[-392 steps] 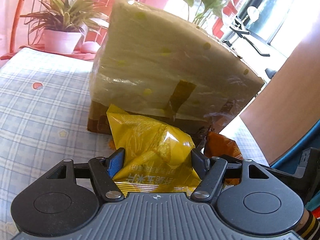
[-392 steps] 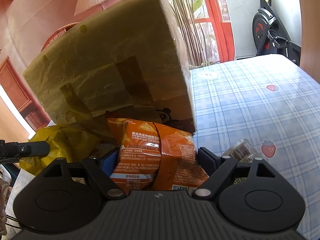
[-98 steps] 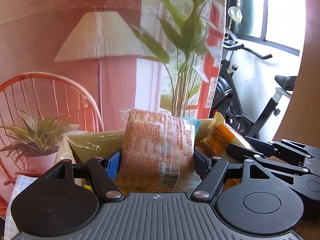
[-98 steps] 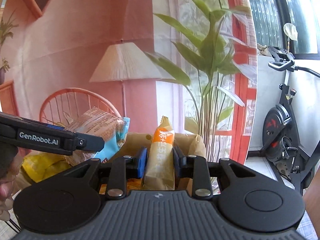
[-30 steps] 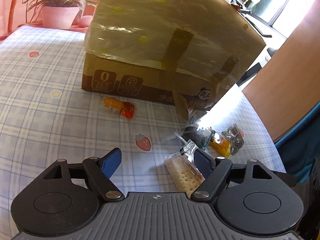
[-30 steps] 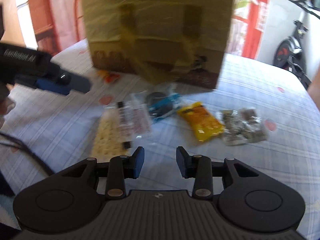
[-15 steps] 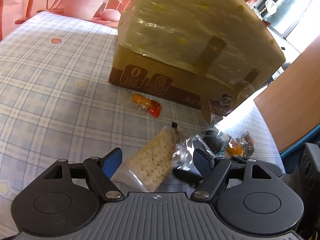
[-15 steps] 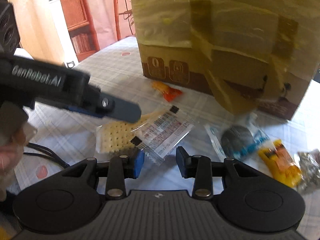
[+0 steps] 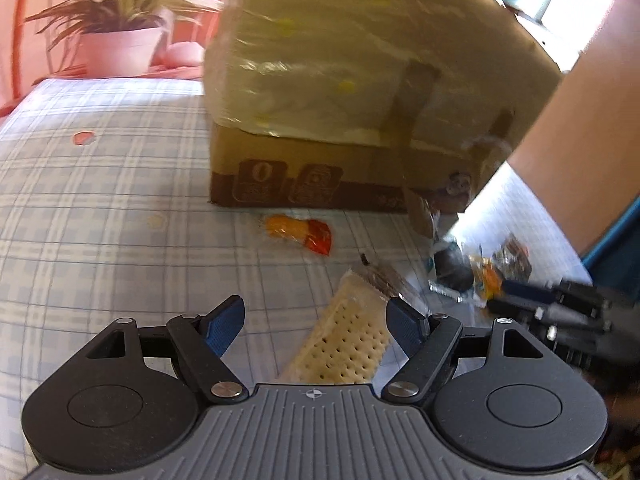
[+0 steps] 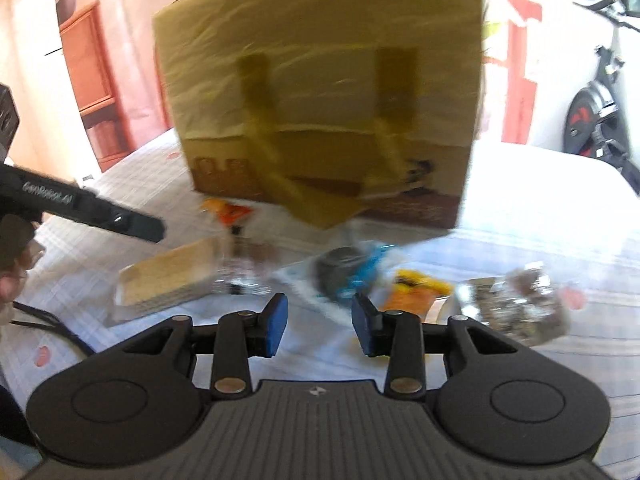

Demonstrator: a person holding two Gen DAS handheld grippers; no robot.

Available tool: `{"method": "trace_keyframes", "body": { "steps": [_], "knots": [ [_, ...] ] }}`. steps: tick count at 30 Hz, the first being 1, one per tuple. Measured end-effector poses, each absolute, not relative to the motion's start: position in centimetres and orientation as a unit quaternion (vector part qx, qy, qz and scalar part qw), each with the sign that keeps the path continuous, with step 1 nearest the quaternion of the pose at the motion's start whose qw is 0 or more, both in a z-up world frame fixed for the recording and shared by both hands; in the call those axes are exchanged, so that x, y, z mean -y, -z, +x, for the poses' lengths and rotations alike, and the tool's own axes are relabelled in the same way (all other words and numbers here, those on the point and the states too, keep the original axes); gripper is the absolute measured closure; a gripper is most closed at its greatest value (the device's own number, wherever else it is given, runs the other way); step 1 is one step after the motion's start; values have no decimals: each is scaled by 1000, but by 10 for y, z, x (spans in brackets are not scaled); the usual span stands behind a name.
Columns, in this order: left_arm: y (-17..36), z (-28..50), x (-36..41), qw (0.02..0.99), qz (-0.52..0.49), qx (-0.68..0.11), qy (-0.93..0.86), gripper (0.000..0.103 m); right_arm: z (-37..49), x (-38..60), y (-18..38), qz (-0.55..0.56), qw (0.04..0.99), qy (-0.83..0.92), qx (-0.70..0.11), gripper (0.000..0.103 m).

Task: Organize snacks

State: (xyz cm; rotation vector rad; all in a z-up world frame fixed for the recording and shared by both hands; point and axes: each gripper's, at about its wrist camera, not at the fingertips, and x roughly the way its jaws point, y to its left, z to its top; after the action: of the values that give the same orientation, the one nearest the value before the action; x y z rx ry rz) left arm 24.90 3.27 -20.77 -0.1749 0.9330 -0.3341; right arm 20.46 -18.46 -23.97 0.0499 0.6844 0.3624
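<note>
Setting: a worktop (image 9: 100, 208) under a blue-and-white checked cloth, a potted plant (image 9: 120, 36) at its far edge against a pink wall, an exercise bike (image 10: 592, 120) off to the side.
Box: a cardboard box (image 9: 360, 92) wrapped in yellowish plastic and taped with brown strips stands on the cloth.
Snacks: five small packets lie loose in front of the box: an orange-and-red sweet (image 9: 300, 232) just beside its base, a clear cracker pack (image 9: 352, 340), a dark round snack in a blue wrapper (image 10: 344, 268), a yellow packet (image 10: 416, 292) and a silvery packet (image 10: 516, 308).
Left hand-held gripper (image 9: 314, 320): jaws wide apart, the cracker pack lying between them on the cloth, its edge close by the right-side pad; contact cannot be told.
Right hand-held gripper (image 10: 320, 320): jaws drawn in to a narrow gap, gripping nothing, poised above the blue-wrapped snack; this view is blurred.
</note>
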Motion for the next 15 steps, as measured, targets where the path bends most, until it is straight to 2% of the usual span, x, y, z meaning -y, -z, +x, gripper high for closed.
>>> {"method": "trace_keyframes", "body": {
  "steps": [5, 9, 15],
  "knots": [
    [221, 247, -17, 870, -59, -460, 170, 23, 214, 203, 246, 32, 927, -126, -351, 62],
    [226, 243, -7, 873, -28, -455, 173, 22, 221, 206, 254, 50, 925, -107, -361, 50],
    [228, 242, -2, 877, -8, -449, 172, 21, 238, 206, 260, 72, 922, -97, -367, 49]
  ]
}}
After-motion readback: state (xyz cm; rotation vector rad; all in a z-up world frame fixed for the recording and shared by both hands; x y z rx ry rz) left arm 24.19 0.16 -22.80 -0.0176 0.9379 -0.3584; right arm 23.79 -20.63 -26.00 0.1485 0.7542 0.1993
